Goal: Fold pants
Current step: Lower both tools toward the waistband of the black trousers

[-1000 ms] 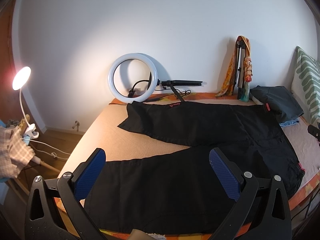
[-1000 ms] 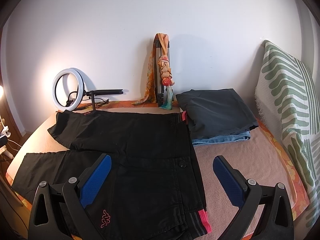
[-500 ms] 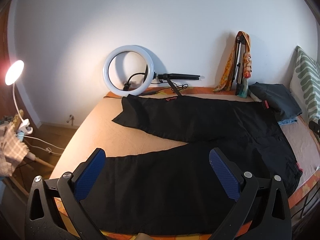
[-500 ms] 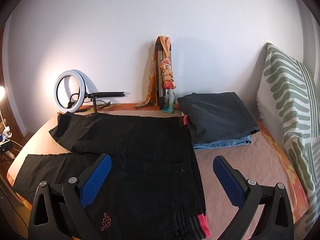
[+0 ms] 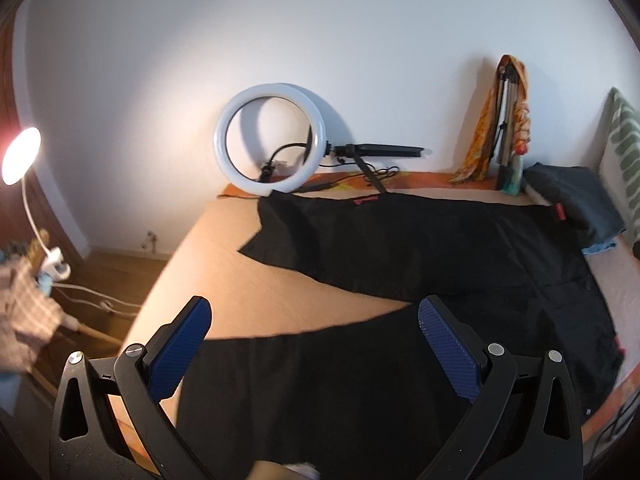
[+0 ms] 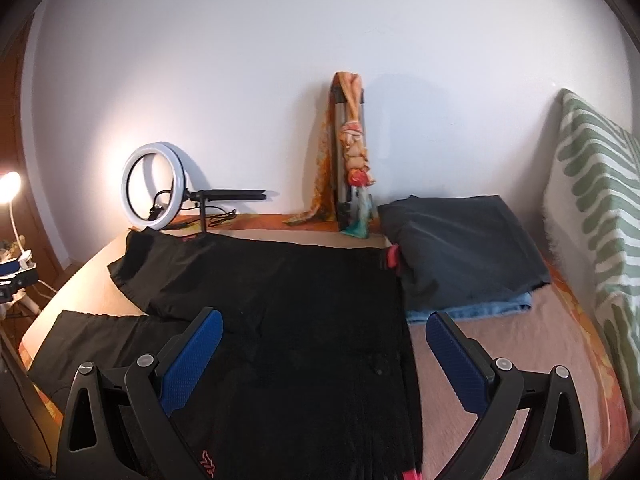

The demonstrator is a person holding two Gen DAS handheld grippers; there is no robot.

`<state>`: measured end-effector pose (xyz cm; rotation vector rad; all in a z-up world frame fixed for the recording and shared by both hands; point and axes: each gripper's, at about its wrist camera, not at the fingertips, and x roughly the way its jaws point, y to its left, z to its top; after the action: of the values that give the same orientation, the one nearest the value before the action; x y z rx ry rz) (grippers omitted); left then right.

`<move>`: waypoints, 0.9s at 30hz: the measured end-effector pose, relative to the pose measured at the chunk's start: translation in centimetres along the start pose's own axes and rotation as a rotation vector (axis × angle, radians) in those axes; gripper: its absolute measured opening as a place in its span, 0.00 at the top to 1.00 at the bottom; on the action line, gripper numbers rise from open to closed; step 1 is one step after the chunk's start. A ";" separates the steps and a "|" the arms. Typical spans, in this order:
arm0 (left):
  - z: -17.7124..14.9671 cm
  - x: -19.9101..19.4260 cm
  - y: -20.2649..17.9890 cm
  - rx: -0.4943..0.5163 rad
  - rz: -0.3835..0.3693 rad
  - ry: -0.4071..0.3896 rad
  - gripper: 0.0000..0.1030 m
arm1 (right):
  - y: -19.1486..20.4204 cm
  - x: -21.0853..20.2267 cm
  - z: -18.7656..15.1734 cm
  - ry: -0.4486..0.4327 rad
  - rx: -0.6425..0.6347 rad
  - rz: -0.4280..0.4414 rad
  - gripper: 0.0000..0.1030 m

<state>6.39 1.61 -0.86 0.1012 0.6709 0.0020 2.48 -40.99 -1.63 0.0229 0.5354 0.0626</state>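
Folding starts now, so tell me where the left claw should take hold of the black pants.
Probably the near leg's cuff edge on the black pants: it lies flat at the bed's left end, just under the open left claw. Come from the left, one finger sliding beneath the hem.

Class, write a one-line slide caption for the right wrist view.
Open right gripper hovers over the waist of black pants spread flat on a bed, beside folded clothes.

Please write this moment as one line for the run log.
phase: before grasp | black pants: spread flat on bed, unfolded | left gripper: open, above near leg | right gripper: open, above waist
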 end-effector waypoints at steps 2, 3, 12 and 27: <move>0.7 0.8 0.5 -0.010 -0.020 0.020 0.00 | 0.3 0.9 0.9 0.003 -0.037 0.019 0.00; 1.1 1.2 0.8 -0.016 -0.037 0.026 0.00 | 0.5 1.5 1.6 0.008 -0.066 0.022 0.00; 4.7 4.7 1.5 -0.030 -0.061 0.053 0.00 | 1.0 7.7 6.4 0.070 -0.163 0.141 0.01; 8.1 15.7 0.4 -0.026 -0.111 0.182 0.08 | 3.1 25.2 10.8 0.253 -0.385 0.273 0.17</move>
<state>23.70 1.80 -4.27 0.0388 0.8578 -0.0872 29.46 -36.26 -5.02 -0.2921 0.7633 0.4383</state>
